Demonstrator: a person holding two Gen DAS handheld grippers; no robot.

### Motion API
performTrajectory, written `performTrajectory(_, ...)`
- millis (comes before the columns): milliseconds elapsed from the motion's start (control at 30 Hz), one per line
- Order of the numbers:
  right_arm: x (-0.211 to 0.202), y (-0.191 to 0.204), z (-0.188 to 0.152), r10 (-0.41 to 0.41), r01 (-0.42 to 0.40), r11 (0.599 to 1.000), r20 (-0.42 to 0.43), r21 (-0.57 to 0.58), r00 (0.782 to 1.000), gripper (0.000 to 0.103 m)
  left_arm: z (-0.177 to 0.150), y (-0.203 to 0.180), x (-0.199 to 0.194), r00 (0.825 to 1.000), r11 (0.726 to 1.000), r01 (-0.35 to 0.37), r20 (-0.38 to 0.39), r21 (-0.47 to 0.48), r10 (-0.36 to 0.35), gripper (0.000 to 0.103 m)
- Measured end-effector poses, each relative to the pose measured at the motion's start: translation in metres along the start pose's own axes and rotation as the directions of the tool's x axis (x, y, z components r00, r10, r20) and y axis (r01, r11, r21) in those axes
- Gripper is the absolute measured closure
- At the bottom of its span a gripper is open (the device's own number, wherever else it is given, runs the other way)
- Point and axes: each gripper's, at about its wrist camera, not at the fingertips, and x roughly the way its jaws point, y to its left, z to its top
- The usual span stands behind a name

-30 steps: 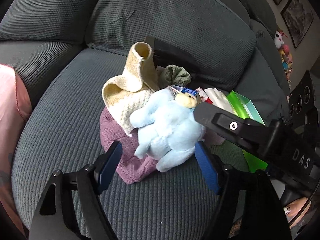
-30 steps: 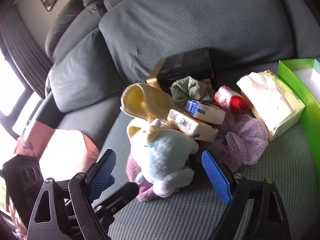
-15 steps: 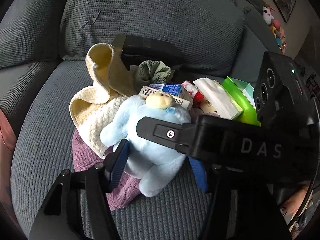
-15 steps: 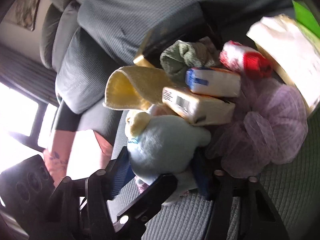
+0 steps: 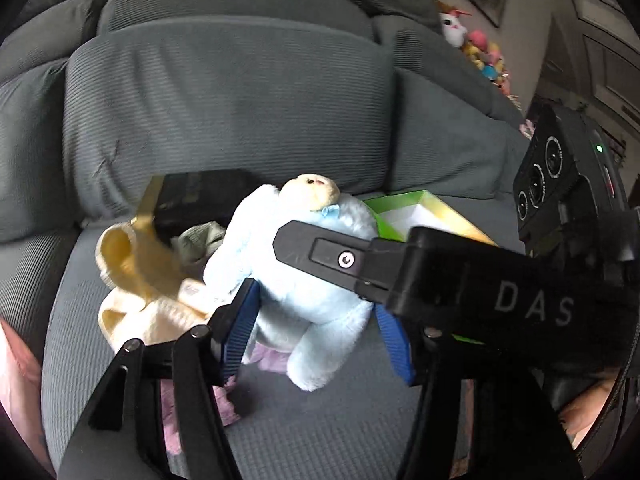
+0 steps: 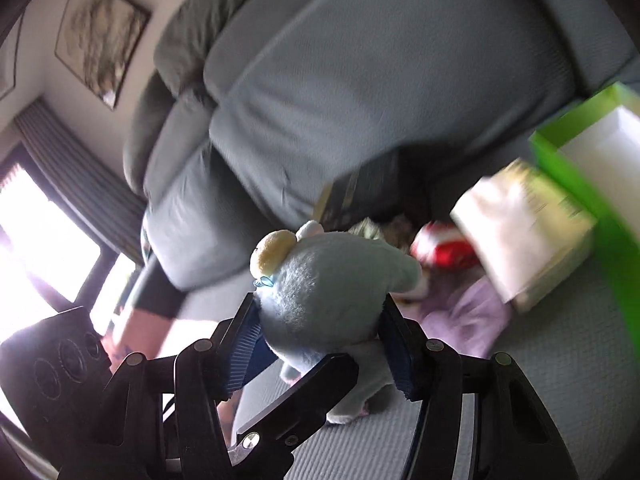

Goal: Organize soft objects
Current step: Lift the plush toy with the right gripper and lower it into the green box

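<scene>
The blue plush toy (image 5: 308, 280) now hangs lifted off the sofa seat (image 5: 340, 420), pinched by left gripper (image 5: 316, 328) and right gripper (image 6: 320, 340).

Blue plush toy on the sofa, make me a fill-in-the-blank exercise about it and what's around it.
1. Both the left hand-held gripper and the right hand-held gripper are shut on the ____ plush toy.
2. The open box behind the toy has ____ outer walls.
3. The crumpled towel left of the toy in the left wrist view is pale ____.
4. Everything rests on a grey ____.

Missing words: blue; green; yellow; sofa
</scene>
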Motion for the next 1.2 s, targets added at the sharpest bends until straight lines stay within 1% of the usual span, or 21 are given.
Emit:
performTrajectory(100,-0.027,-0.013,0.009,-0.007,0.007,1.000,0.080,0.007,0.997,0.043,0.009,-0.024,0.013,0.999,0.999,0.044,-0.001,0.028,-0.044,0.046)
performTrajectory(200,-0.055,-0.028,0.016,-0.019,0.016,1.000,0.161,0.020,0.987,0.043,0.020,-0.048,0.029,0.997,0.996,0.073,-0.006,0.057,-0.073,0.046)
performTrajectory(300,-0.073,-0.041,0.022,-0.056,0.052,0.998,0.210,0.025,0.976,0.043,0.024,-0.073,0.044,0.996,0.991,0.089,-0.009,0.097,-0.089,0.046)
performTrajectory(500,-0.105,-0.072,0.027,-0.088,0.068,0.994,0.280,0.081,0.956,0.043,0.031,-0.105,0.074,0.989,0.981,0.144,-0.042,0.132,-0.140,0.046)
performTrajectory(667,-0.119,-0.094,0.027,-0.128,0.089,0.986,0.302,0.140,0.945,0.043,0.027,-0.127,0.090,0.982,0.971,0.182,-0.079,0.155,-0.172,0.046)
performTrajectory(733,-0.123,-0.102,0.026,-0.158,0.112,0.980,0.303,0.164,0.940,0.043,0.026,-0.132,0.096,0.978,0.968,0.201,-0.096,0.149,-0.188,0.047)
performTrajectory(900,-0.133,-0.124,0.024,-0.200,0.141,0.968,0.297,0.209,0.934,0.044,0.026,-0.147,0.114,0.967,0.960,0.233,-0.142,0.157,-0.211,0.047)
performTrajectory(1067,-0.142,-0.144,0.024,-0.242,0.170,0.953,0.296,0.249,0.924,0.044,0.023,-0.162,0.131,0.954,0.950,0.266,-0.187,0.163,-0.235,0.047)
performTrajectory(1200,-0.143,-0.163,0.024,-0.290,0.206,0.931,0.269,0.301,0.919,0.044,0.019,-0.167,0.147,0.940,0.948,0.282,-0.238,0.144,-0.244,0.049)
